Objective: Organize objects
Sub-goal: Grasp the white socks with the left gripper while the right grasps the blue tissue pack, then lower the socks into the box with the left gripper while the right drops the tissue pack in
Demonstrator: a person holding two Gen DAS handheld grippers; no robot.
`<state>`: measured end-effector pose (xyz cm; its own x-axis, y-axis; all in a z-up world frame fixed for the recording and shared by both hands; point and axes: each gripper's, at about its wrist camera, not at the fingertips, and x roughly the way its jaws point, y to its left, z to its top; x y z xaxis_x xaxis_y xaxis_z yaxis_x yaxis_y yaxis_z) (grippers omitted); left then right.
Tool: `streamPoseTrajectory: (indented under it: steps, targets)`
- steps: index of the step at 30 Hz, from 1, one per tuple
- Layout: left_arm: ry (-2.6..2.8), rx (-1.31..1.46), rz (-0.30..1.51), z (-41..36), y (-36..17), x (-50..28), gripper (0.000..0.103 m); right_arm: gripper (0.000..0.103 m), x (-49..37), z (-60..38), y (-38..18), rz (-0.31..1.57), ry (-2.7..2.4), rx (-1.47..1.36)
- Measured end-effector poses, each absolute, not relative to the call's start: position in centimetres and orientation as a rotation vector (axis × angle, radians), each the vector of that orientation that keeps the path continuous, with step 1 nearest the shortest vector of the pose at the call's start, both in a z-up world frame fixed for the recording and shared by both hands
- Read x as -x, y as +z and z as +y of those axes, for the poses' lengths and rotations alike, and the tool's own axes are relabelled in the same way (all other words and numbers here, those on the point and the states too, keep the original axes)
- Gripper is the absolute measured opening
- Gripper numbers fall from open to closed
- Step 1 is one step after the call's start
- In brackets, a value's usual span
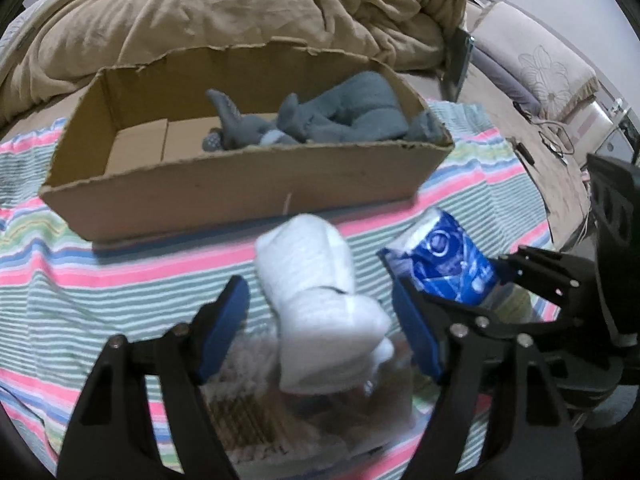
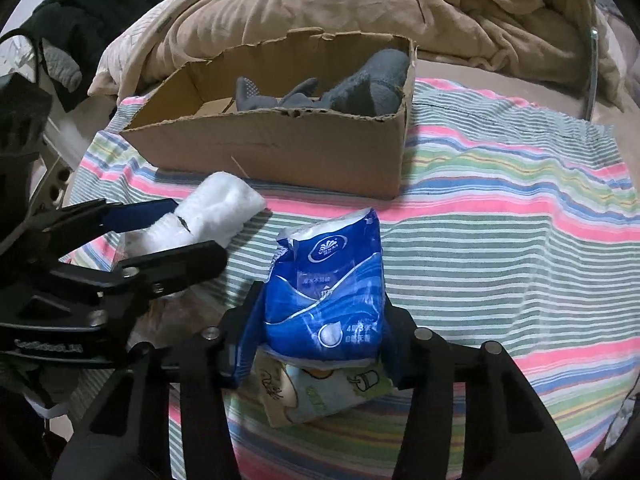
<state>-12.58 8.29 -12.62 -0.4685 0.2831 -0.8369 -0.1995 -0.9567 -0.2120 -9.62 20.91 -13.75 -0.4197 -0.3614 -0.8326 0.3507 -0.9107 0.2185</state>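
Note:
A torn cardboard box (image 1: 224,188) stands on the striped cloth and holds a grey plush toy (image 1: 320,120); the box shows in the right wrist view too (image 2: 280,148). My left gripper (image 1: 320,320) is open, its blue pads either side of a white rolled sock (image 1: 320,300), not pressing it. The sock (image 2: 216,216) also shows between the left gripper's fingers (image 2: 180,260) in the right wrist view. My right gripper (image 2: 320,336) is shut on a blue tissue pack (image 2: 328,292), which shows in the left wrist view (image 1: 444,260).
A striped cloth (image 2: 500,260) covers the bed. A tan blanket (image 1: 240,12) is heaped behind the box. A pale green tissue pack (image 2: 320,396) lies under the blue one. A clear bag with small items (image 1: 260,412) lies under the sock. Dark clothes (image 2: 92,12) hang at far left.

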Motion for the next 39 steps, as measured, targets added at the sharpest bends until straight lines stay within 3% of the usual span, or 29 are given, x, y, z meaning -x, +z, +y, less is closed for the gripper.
streamPoseTrajectory:
  steps: [3,7,17,39]
  targets:
    - [2.466,1.437,-0.117,8.4,-12.9,12.5,0.057,0.052,9.4,21.3,-13.5,-0.017,-2.352,-1.368]
    - [2.464,1.426,-0.114,8.4,-12.9,12.3,0.051,0.052,9.3,22.1,-12.9,-0.027,-2.373,-1.353]
    - [2.475,1.375,-0.136,7.9,-11.6,10.8,0.043,0.052,8.4,22.5,-11.4,-0.051,-2.391,-1.323]
    - [2.621,1.224,-0.236,2.5,-6.1,8.0,0.04,0.052,8.1,19.5,-7.8,-0.022,-2.363,-1.228]
